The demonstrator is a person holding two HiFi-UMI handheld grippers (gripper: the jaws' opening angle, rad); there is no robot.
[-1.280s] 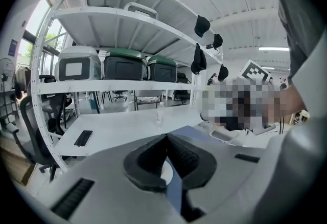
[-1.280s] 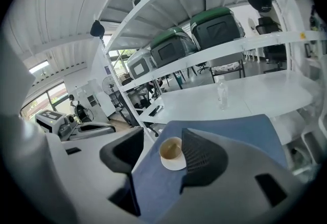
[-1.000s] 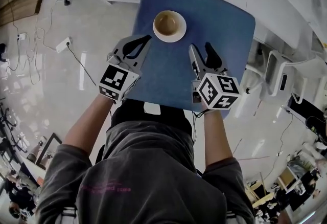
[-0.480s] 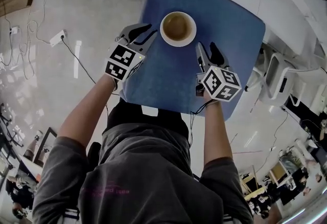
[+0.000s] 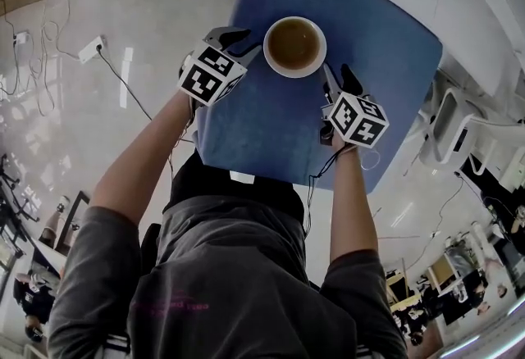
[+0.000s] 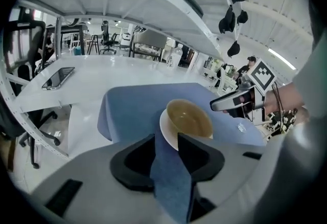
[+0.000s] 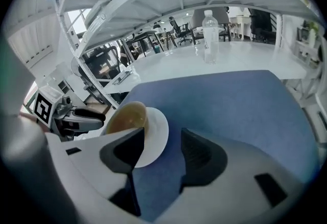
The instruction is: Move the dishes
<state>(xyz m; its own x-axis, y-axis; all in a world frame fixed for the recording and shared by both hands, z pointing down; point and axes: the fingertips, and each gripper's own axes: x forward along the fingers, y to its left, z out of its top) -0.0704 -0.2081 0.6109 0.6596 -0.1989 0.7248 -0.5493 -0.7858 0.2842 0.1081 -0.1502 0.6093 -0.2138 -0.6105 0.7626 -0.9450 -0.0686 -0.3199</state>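
A tan bowl [image 5: 294,43] stands on a white plate [image 5: 276,64] on the blue-covered table [image 5: 385,62]. My left gripper [image 5: 243,40] is at the plate's left rim. Its jaws have just been opening and stand open with only blue cloth between them in the left gripper view, where its own midpoint [image 6: 166,142] sits just short of the plate [image 6: 167,130] and bowl [image 6: 190,118]. My right gripper [image 5: 337,80] is at the plate's lower right, open. In the right gripper view [image 7: 161,138] the plate's rim [image 7: 157,133] lies in the gap, untouched, with the bowl [image 7: 126,115] behind the left jaw.
A long white desk [image 6: 92,77] runs behind the table, with a phone [image 6: 57,77] and a water bottle [image 7: 210,36] on it. A white chair [image 5: 455,132] stands to the table's right. Cables and a power strip [image 5: 92,48] lie on the floor at left.
Both grippers have come down and forward and now flank the plate. The left jaws went from shut to open. The right jaws stayed the same width.
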